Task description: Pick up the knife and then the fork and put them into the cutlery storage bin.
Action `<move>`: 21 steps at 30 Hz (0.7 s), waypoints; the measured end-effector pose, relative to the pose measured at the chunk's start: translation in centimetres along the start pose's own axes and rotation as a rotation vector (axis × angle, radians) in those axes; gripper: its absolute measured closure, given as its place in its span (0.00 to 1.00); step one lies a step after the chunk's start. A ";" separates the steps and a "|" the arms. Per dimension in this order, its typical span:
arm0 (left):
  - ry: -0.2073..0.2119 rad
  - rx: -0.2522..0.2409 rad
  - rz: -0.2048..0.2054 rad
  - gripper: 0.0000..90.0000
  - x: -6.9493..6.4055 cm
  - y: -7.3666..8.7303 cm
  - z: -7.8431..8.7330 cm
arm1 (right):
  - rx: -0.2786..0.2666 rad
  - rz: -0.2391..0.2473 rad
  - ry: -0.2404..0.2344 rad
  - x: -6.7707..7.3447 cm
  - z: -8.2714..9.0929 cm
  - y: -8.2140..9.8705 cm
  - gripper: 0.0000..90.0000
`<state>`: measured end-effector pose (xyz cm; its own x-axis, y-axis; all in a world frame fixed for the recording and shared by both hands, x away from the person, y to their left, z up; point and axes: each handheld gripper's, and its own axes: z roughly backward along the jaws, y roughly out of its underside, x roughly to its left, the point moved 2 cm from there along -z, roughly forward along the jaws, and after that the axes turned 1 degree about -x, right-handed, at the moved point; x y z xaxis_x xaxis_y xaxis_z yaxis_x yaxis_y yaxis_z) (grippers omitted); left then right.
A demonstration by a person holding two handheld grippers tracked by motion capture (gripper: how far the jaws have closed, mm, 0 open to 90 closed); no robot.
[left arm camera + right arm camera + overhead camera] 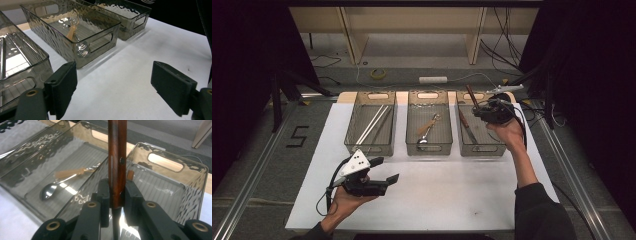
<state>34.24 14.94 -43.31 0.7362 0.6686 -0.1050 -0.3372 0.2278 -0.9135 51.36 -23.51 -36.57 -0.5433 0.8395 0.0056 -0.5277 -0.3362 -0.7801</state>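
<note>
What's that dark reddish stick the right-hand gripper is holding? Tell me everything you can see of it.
It looks like a knife handle: dark reddish-brown polished wood, straight, with a round rivet on its side. It stands nearly upright, clamped between the two black pads of the right gripper, above the right-hand clear bin. Below the pads a thin dark strip, perhaps the blade, runs down. Nothing else touches it.

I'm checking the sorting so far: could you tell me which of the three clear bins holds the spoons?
The middle bin: a metal spoon and a wooden-handled one lie in it. The left bin holds chopsticks, and the right bin holds a knife.
</note>
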 end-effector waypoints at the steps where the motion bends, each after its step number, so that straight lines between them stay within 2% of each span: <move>1: 0.000 0.000 0.000 0.23 0.0 0.0 0.0 | 0.001 -0.003 0.002 -0.1 -0.2 -0.2 0.86; 9: -0.001 -0.005 0.003 0.23 0.1 0.0 0.1 | 0.020 -0.030 0.030 -0.7 -1.9 -1.0 0.86; 21: 0.003 -0.004 0.005 0.22 0.1 0.0 0.1 | 0.051 -0.078 0.066 -1.8 -3.7 -0.7 0.86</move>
<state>34.28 15.06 -43.26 0.7363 0.6676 -0.1103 -0.3384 0.2222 -0.9144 55.12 -23.21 -38.38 -0.4559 0.8897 0.0230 -0.6003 -0.2883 -0.7460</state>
